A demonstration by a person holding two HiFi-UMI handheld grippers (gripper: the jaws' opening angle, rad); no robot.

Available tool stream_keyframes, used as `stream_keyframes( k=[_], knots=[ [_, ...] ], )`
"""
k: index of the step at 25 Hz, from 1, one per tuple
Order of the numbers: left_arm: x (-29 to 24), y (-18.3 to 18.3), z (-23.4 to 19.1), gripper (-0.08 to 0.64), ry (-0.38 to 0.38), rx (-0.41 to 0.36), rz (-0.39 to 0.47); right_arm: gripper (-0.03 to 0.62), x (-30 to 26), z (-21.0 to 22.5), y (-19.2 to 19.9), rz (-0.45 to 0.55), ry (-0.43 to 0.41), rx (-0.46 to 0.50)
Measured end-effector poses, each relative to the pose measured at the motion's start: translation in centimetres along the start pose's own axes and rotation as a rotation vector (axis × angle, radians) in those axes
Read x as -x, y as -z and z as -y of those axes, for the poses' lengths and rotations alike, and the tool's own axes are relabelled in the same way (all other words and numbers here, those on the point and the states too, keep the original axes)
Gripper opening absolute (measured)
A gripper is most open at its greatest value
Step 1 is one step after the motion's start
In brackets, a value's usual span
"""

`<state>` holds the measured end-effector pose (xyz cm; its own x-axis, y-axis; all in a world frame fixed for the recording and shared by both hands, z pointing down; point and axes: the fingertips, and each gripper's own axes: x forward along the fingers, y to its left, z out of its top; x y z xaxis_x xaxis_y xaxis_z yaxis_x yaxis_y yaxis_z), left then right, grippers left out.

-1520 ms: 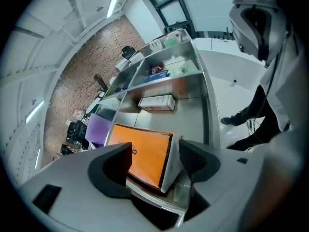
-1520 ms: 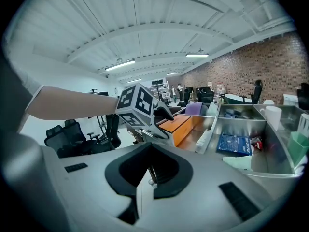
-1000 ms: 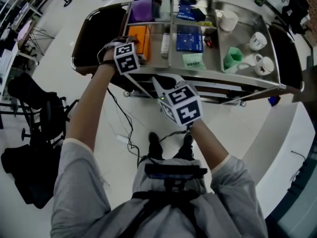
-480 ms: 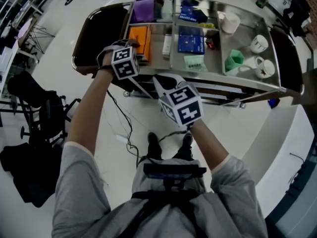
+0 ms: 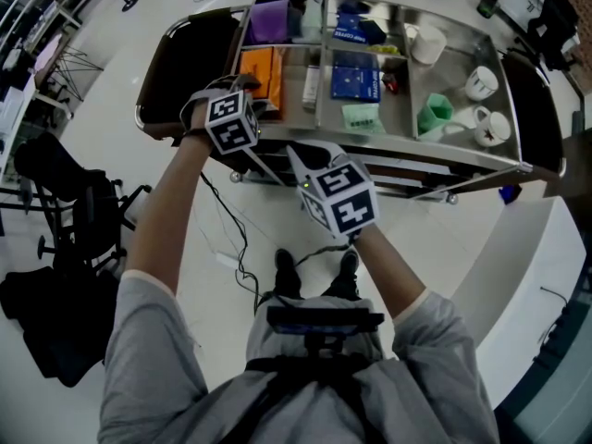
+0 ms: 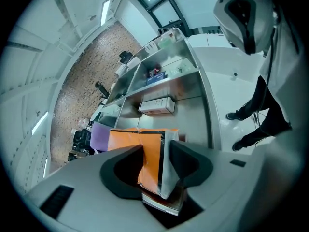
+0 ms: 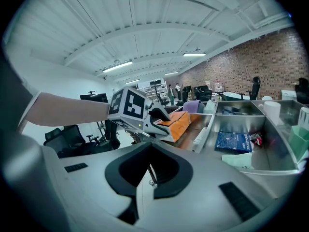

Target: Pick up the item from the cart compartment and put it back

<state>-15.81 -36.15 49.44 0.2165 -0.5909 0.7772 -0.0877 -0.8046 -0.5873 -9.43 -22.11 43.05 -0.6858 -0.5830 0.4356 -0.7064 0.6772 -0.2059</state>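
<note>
The left gripper point(image 6: 155, 153), jaws just closing onto one edge of the orange packet point(image 6: 126, 140) at lower centre, may let it slip when lifting; the right gripper point(image 7: 147, 185) has its jaws together.

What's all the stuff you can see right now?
cart: one, silver, in front of the person
orange packet: one, orange, left compartment
purple packet: one, purple, behind the orange packet
white box: one, white, right of the orange packet
blue boxes: two, blue, middle compartments
green cup: one, green, right compartment
white mugs: three, white, right compartment
left gripper: one, white, jaws just closing on orange packet
right gripper: one, white, shut, empty, before the cart
</note>
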Motion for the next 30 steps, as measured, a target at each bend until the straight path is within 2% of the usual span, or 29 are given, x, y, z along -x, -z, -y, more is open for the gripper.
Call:
stream_keyframes(
  k=[12,20,30],
  knots=[
    [4.0,-1.8,-0.8,0.178,-0.092,0.023,0.055,0.009,1.0,0.1,0.3,0.012,0.011,-0.006],
    [8.0,-2.3,0.7,0.178,-0.149,0.123,0.124,0.009,1.8,0.2,0.6,0.017,0.019,-0.003],
    [12.6,-2.7,0.5,0.169,-0.262,0.167,0.176,0.009,2.9,-0.1,1.2,0.025,0.028,0.004]
  ],
)
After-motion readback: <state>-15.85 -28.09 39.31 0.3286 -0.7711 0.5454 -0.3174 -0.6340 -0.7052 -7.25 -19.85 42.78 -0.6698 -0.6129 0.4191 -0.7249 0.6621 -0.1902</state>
